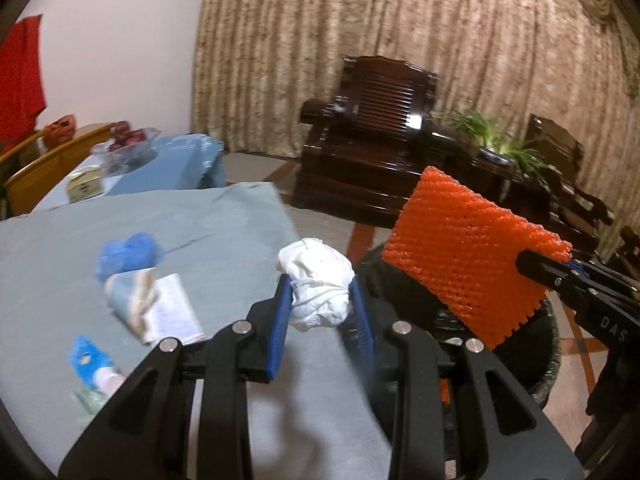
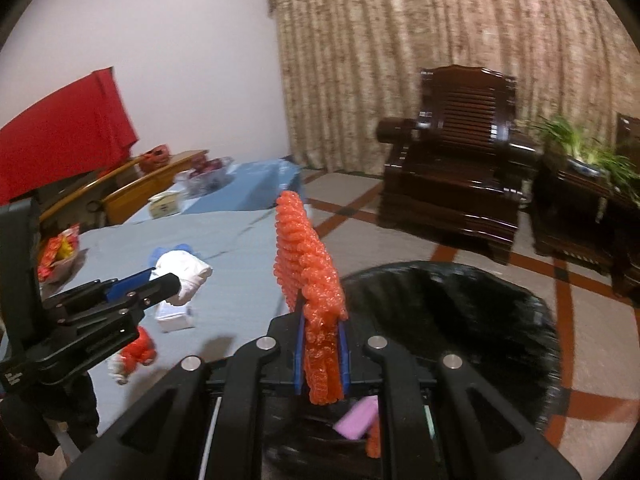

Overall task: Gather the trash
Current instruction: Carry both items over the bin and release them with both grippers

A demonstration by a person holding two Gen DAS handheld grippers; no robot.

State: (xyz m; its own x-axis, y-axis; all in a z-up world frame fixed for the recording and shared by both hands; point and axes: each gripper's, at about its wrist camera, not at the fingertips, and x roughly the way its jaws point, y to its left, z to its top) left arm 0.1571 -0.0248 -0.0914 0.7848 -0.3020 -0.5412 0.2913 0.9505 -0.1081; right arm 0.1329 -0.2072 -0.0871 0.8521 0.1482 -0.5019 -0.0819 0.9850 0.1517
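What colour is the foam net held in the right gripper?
Bright orange. The foam net shows best in the left wrist view, seen flat-on above the black-lined bin.

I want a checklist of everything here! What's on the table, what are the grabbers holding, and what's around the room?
Surface: table under a pale blue cloth.
Job's things: white crumpled wad; orange foam net; black-lined bin beside the table, with a pink piece inside.
Clutter: blue crumpled scrap, folded paper bundle, red wrapper, snack packets.
Grippers: left gripper shut on the wad; right gripper shut on the net, by the bin.
Cables: nothing seen.
Surroundings: dark wooden armchair, curtain, potted plant, fruit bowl.
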